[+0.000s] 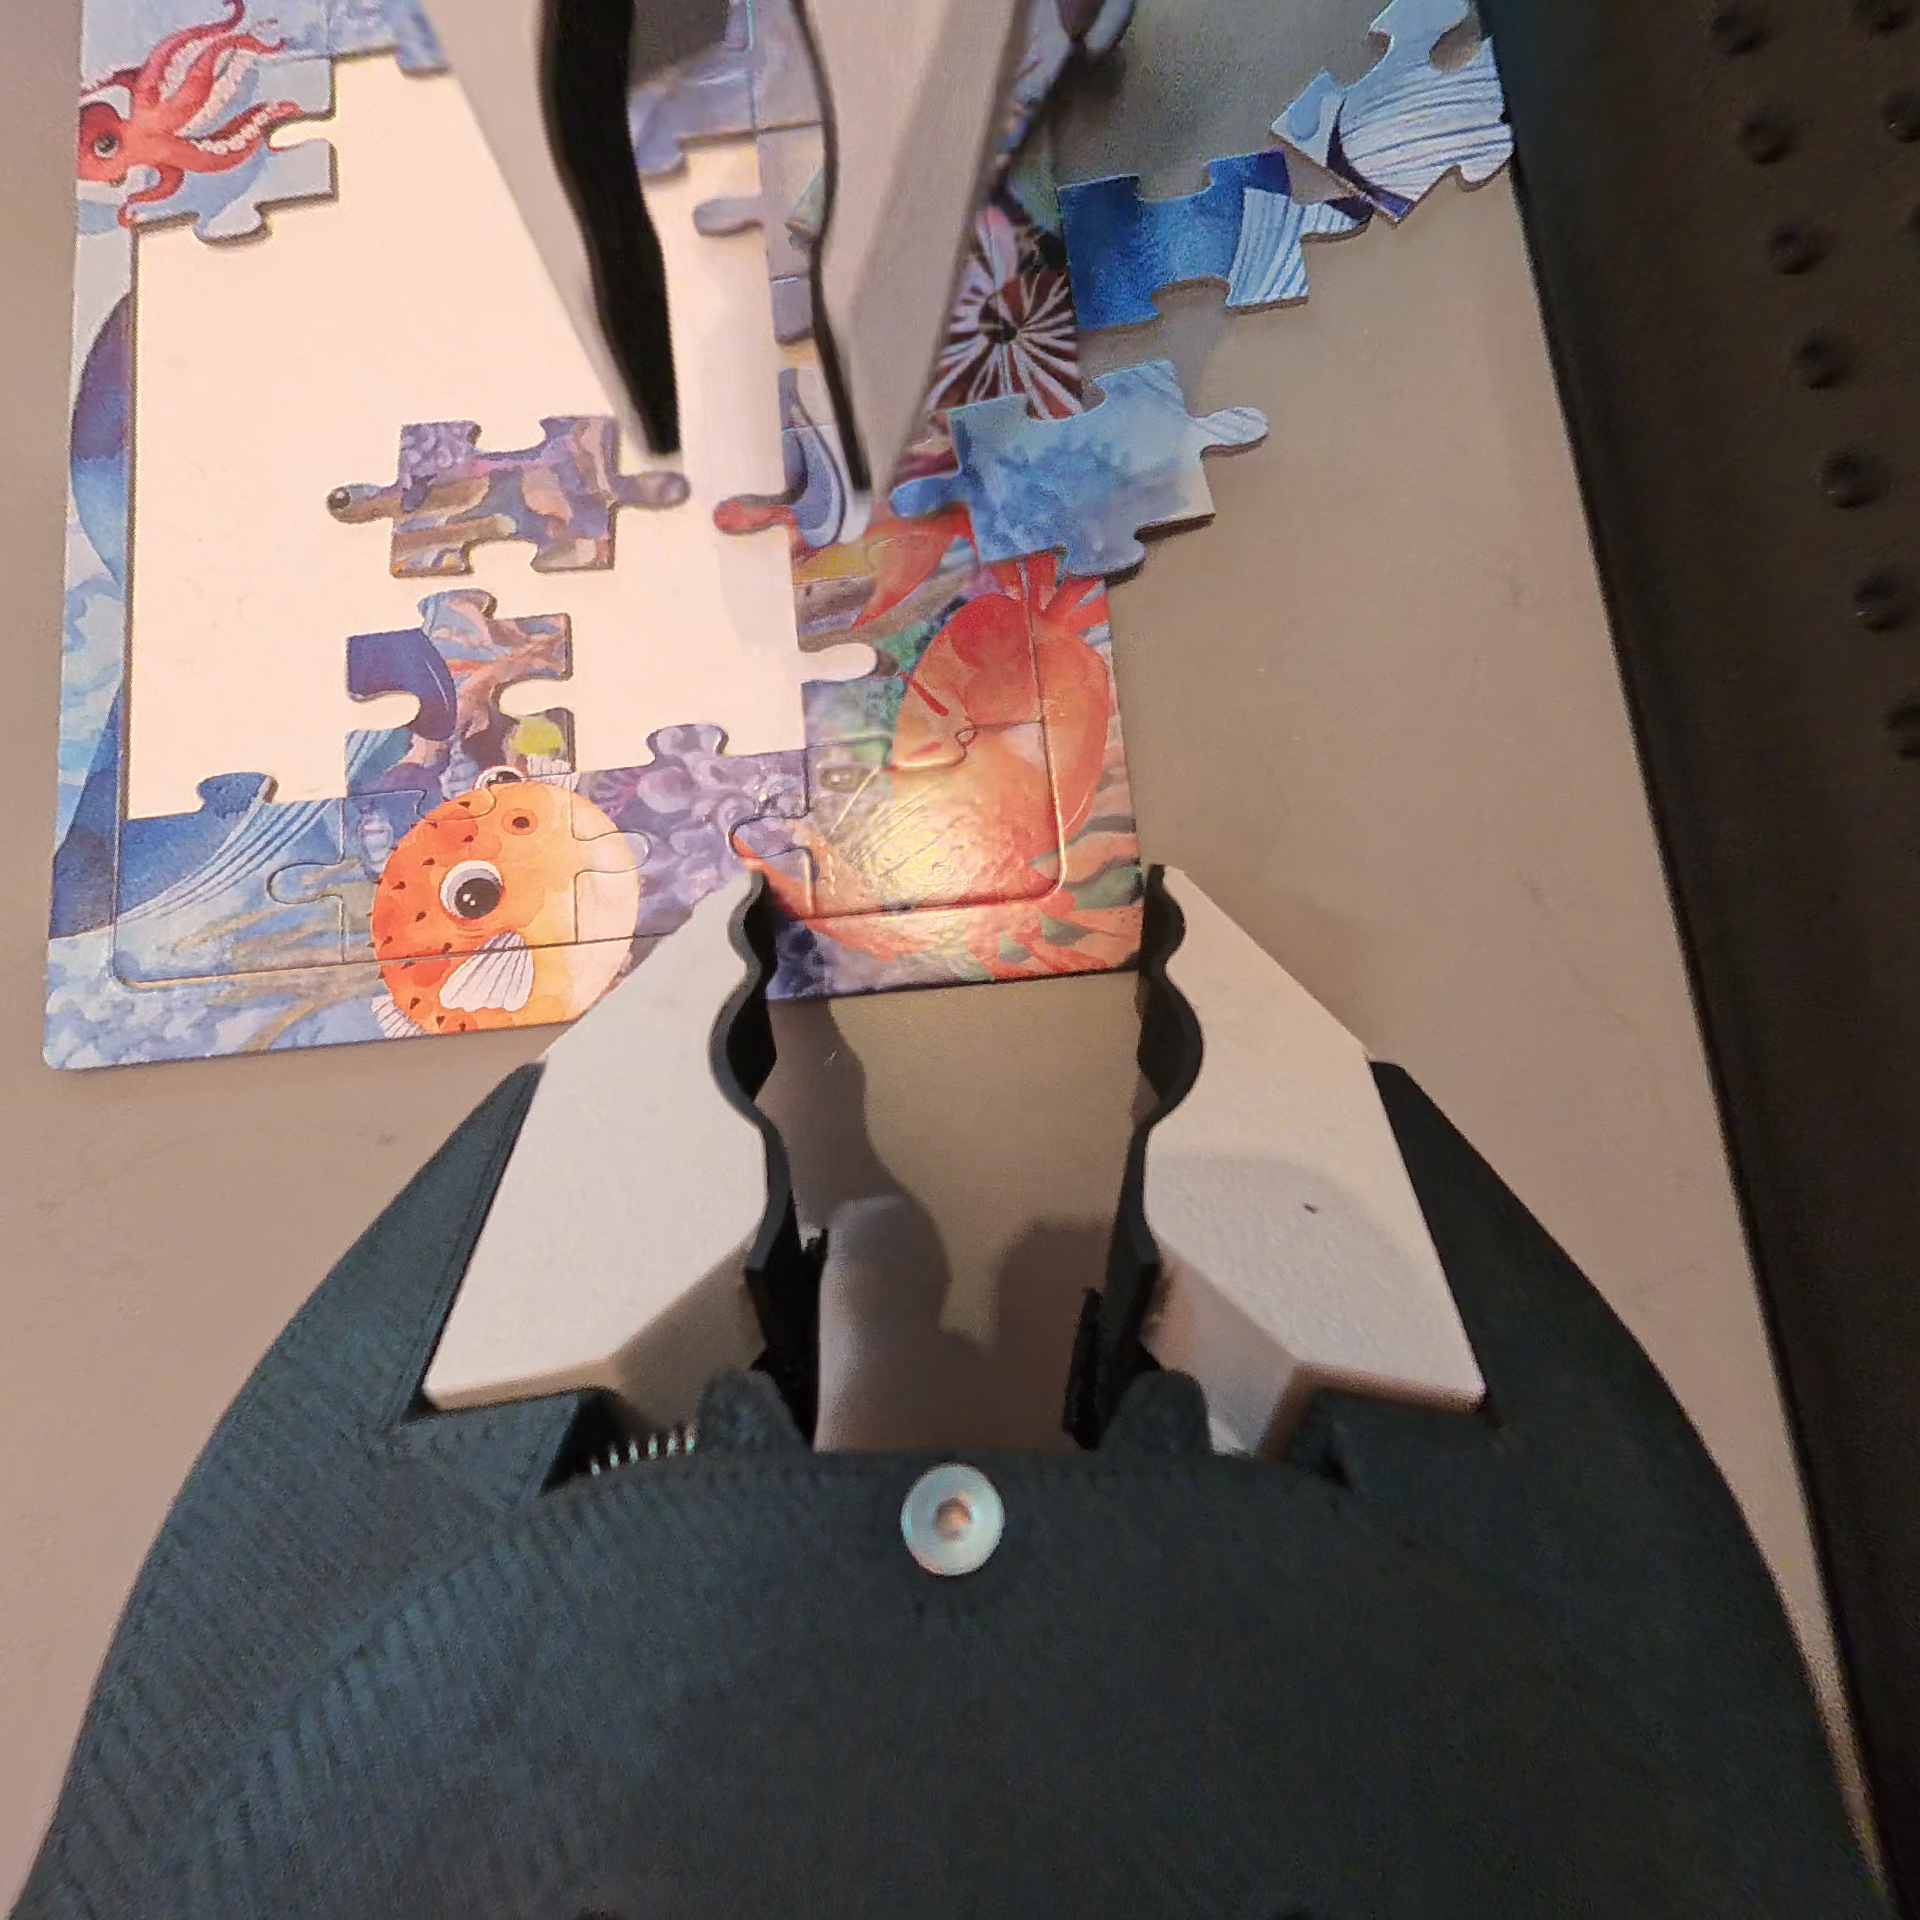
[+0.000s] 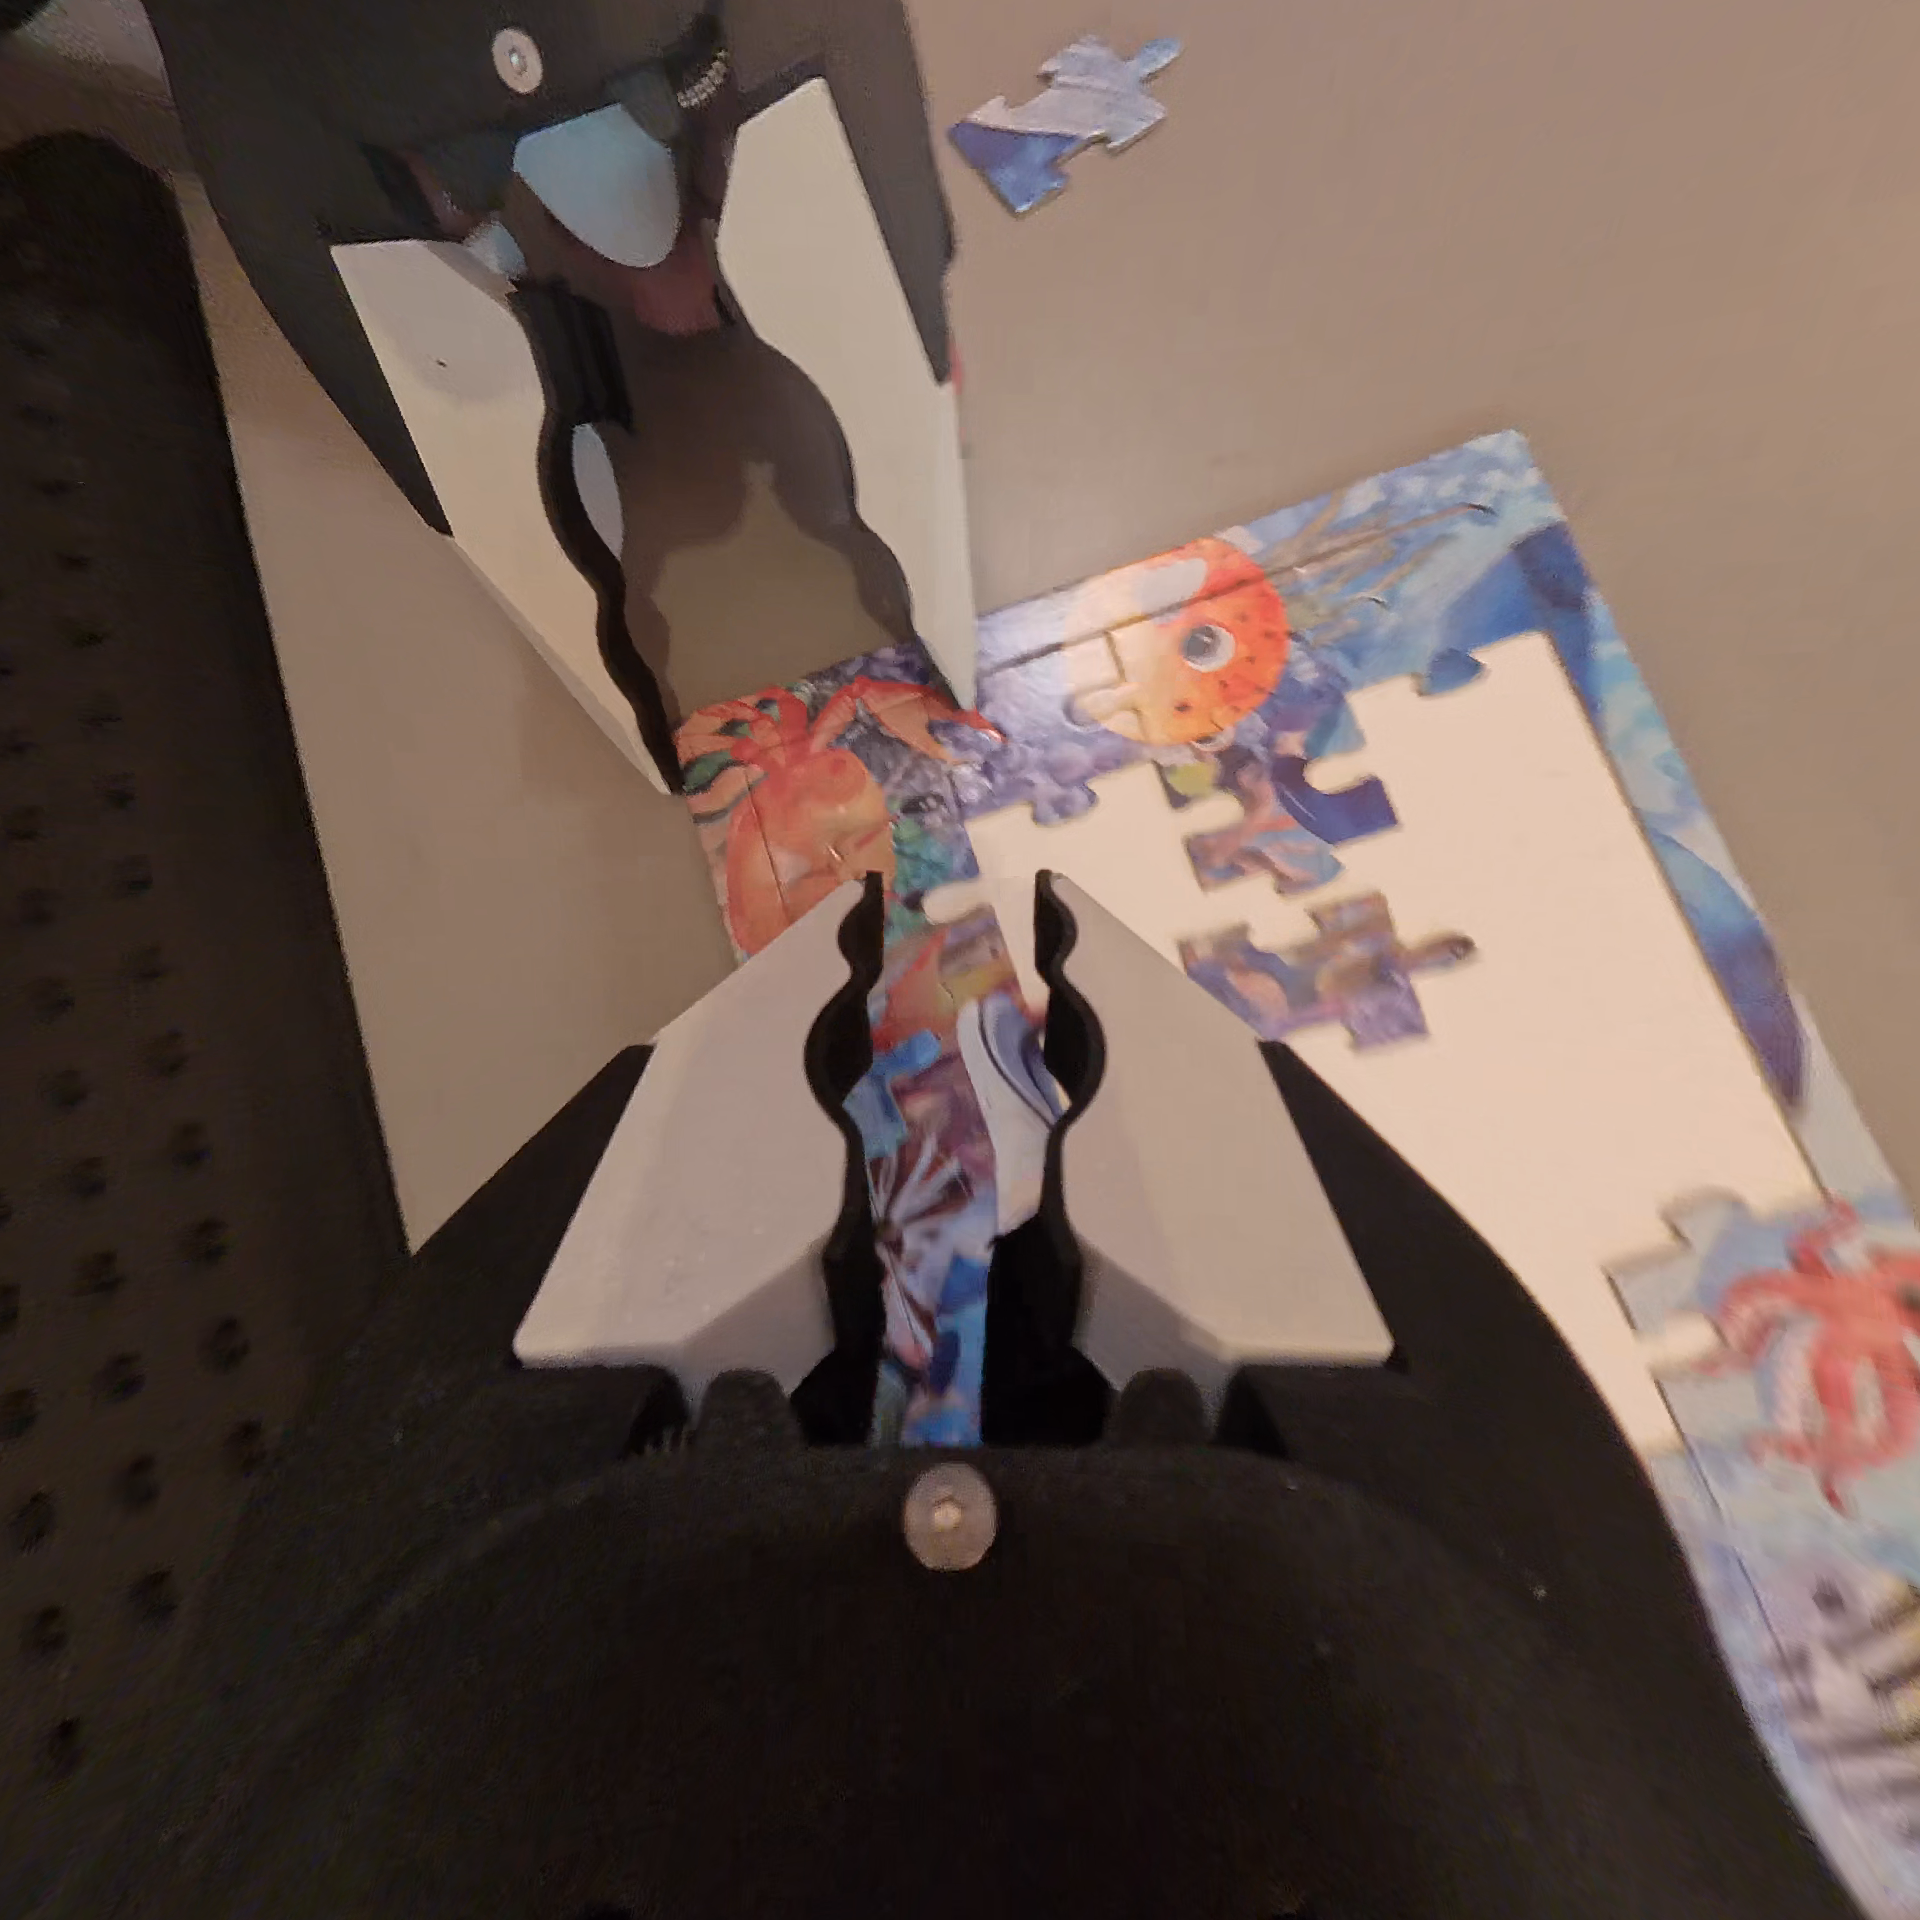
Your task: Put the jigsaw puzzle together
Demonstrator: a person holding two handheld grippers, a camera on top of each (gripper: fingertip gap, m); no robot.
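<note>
The puzzle tray [image 1: 94, 644] has a sea picture frame and a white bare middle [image 1: 364, 343]. Placed pieces show a pufferfish [image 1: 488, 883], a crab [image 1: 997, 707] and an octopus [image 1: 177, 114]. A loose purple piece [image 1: 509, 494] lies on the white middle, also in the right wrist view [image 2: 1330, 977]. My left gripper [image 1: 954, 894] is open and empty over the tray's crab corner. My right gripper [image 2: 958, 888] is open with its tips down over the placed pieces by the tray's right side; it reaches in from the top of the left wrist view [image 1: 764, 457].
Loose pieces lie by the tray's right edge: a light blue one [image 1: 1081, 478] overlapping it, a dark blue one [image 1: 1174, 244] and a striped one [image 1: 1403, 125]. Another lies apart on the beige table [image 2: 1070, 114]. A black perforated object [image 1: 1714, 623] borders that side. The gap from one gripper's tips to the other's is roughly 6 cm.
</note>
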